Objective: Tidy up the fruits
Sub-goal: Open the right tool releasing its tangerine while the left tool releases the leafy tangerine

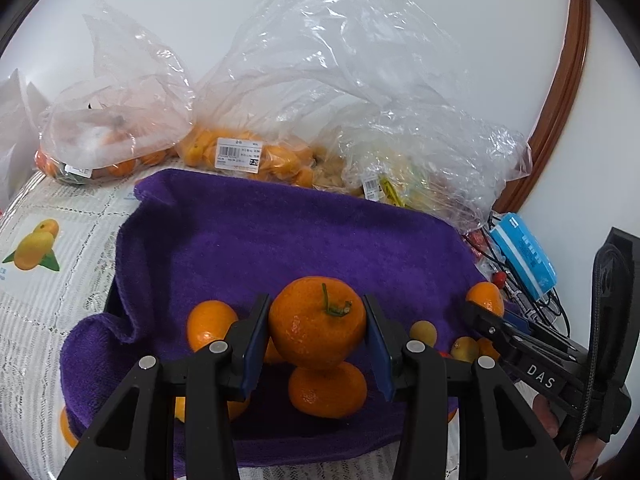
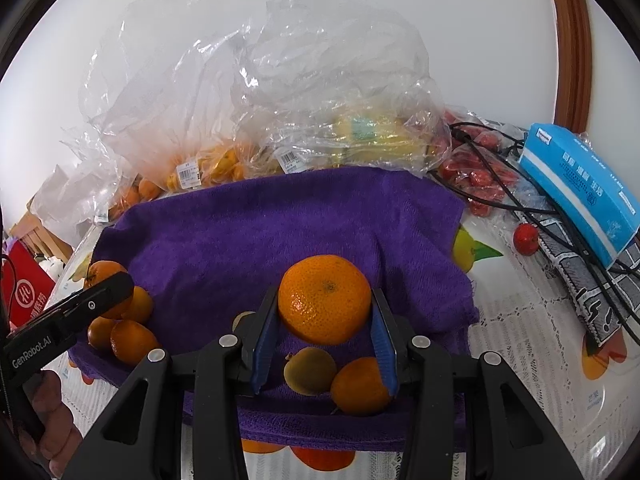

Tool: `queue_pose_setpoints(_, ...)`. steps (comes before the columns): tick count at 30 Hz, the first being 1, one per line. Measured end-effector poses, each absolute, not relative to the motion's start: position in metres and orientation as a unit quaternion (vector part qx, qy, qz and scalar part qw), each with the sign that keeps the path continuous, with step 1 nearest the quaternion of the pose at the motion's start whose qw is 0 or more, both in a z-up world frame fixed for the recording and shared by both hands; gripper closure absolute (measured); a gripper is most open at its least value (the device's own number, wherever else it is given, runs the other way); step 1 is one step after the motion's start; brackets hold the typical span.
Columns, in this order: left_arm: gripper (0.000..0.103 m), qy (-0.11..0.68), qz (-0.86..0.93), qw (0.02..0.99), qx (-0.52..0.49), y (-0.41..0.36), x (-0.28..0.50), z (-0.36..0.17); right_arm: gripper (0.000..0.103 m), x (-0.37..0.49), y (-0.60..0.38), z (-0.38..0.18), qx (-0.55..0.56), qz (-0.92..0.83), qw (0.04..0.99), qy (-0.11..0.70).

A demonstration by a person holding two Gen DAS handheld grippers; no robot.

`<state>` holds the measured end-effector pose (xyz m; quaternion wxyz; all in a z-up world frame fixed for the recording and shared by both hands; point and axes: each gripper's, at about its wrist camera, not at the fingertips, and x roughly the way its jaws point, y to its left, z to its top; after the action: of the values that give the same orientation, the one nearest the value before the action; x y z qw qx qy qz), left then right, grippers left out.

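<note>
Purple towel point(image 1: 280, 240), bagged fruit point(image 1: 248, 156) blurred

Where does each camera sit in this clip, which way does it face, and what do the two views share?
Left wrist: on the left tool, looking forward over the purple towel to bagged fruit; it grips a stemmed mandarin, and the right tool shows at right.
Right wrist: on the right tool, gripping another mandarin; the left tool and a hand show at left.
Shared: towel, plastic bags, blue box.
</note>
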<state>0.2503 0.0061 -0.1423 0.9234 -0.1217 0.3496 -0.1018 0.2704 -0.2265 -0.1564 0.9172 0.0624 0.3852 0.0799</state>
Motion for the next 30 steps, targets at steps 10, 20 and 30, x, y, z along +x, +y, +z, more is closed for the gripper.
queue_pose_setpoints(10, 0.06, 0.341, -0.112, 0.926, -0.114, 0.002, 0.248, -0.144, 0.06, 0.272, -0.22, -0.165, 0.053, 0.085, 0.913, 0.395)
queue_pose_setpoints(20, 0.06, 0.34, -0.114, 0.927, -0.11, 0.0, 0.247, -0.144, 0.059, 0.27, -0.216, -0.165, 0.044, 0.085, 0.917, 0.388)
queue_pose_setpoints(30, 0.053, 0.34, -0.123, 0.926, -0.111, 0.0, 0.245, -0.142, 0.059, 0.267, -0.217, -0.16, 0.042, 0.083, 0.919, 0.383)
